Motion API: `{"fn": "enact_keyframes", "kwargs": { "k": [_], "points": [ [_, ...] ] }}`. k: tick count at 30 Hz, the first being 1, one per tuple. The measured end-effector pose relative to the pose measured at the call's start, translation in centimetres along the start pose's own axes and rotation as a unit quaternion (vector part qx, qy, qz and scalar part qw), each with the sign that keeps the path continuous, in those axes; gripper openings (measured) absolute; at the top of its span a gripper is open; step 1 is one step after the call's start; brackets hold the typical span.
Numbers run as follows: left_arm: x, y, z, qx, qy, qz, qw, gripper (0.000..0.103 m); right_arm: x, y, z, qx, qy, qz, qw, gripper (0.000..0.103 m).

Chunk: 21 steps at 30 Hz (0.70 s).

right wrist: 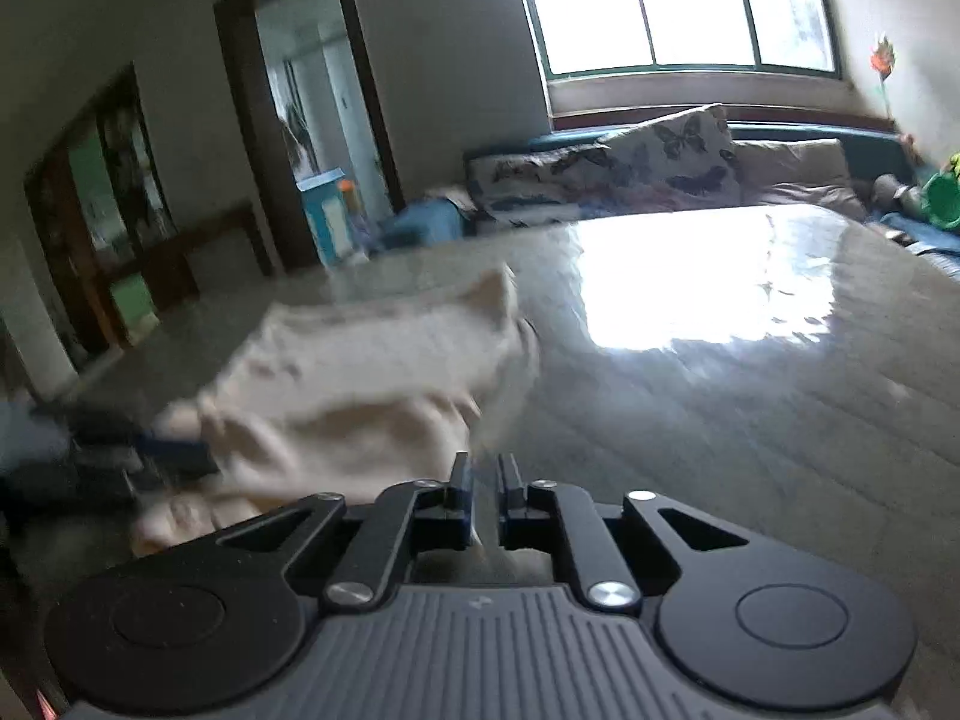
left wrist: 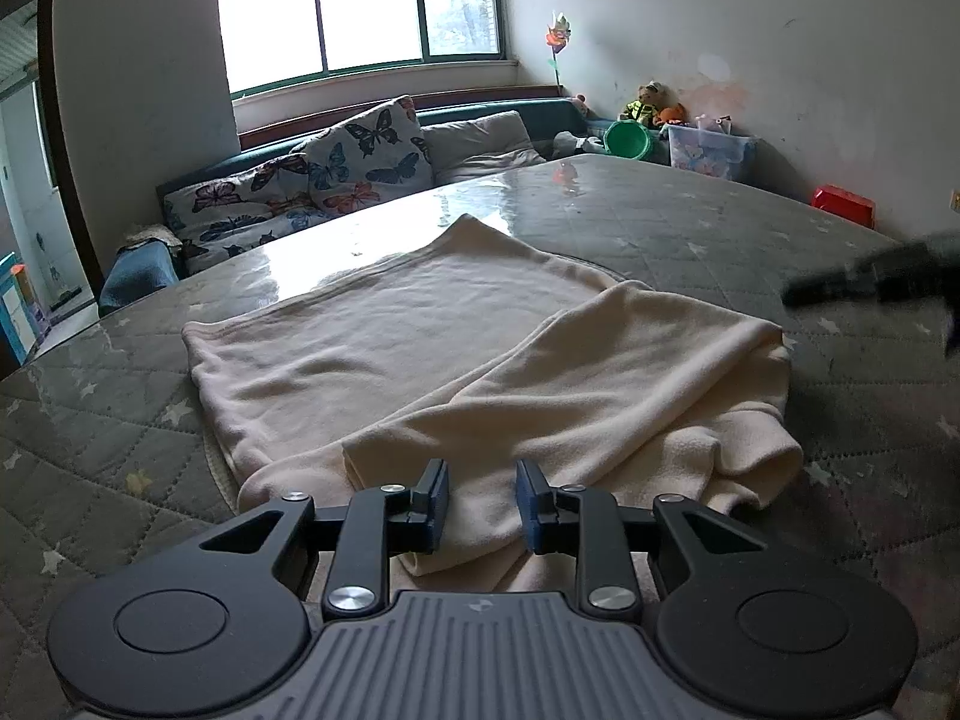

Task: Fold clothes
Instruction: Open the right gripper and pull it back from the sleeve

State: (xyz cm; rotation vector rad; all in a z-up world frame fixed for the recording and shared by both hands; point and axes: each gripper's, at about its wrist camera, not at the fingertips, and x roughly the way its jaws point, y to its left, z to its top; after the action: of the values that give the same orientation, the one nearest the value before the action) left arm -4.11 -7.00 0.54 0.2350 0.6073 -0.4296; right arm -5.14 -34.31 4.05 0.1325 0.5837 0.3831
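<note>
A cream fleece garment [left wrist: 420, 354] lies on the grey quilted table [left wrist: 690, 228], with its right part folded over into a thick roll. My left gripper [left wrist: 483, 507] is open just above the garment's near edge, holding nothing. In the blurred right wrist view the garment [right wrist: 360, 384] lies ahead and to the left. My right gripper [right wrist: 483, 492] has its jaws nearly together, a narrow gap between them, and nothing is seen in them. The right gripper shows as a dark blur in the left wrist view [left wrist: 870, 279], above the table to the right of the garment.
A sofa with butterfly cushions [left wrist: 336, 174] stands beyond the table under a window. A green bucket [left wrist: 627, 141], a storage box [left wrist: 711, 153] and toys sit at the back right. A red box [left wrist: 843, 204] is by the wall. A doorway [right wrist: 318, 120] opens at the left.
</note>
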Motion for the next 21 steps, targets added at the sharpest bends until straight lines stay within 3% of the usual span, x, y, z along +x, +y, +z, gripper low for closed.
{"fn": "enact_keyframes", "kwargs": {
  "k": [5,10,11,14,21],
  "points": [
    [0.0,-0.2,0.2,-0.002,0.002,0.004,1.0,0.028,4.6,1.2,2.2,-0.032,0.008,0.022,0.999,0.024],
    [-0.1,-0.1,0.2,0.0,0.001,0.004,1.0,0.029,7.9,3.6,2.1,-0.091,0.03,0.016,0.995,0.024],
    [-0.1,-0.2,0.2,0.0,0.001,0.005,1.0,0.029,8.2,3.8,1.9,-0.096,0.032,0.013,0.995,0.023],
    [-0.1,-0.2,0.3,0.003,-0.001,0.005,1.0,0.029,8.2,3.8,1.6,-0.098,0.024,-0.001,0.995,0.003],
    [0.2,0.0,0.4,0.007,-0.005,0.005,1.0,0.029,6.6,2.9,1.5,-0.092,-0.013,-0.045,0.995,0.003]
  ]
}}
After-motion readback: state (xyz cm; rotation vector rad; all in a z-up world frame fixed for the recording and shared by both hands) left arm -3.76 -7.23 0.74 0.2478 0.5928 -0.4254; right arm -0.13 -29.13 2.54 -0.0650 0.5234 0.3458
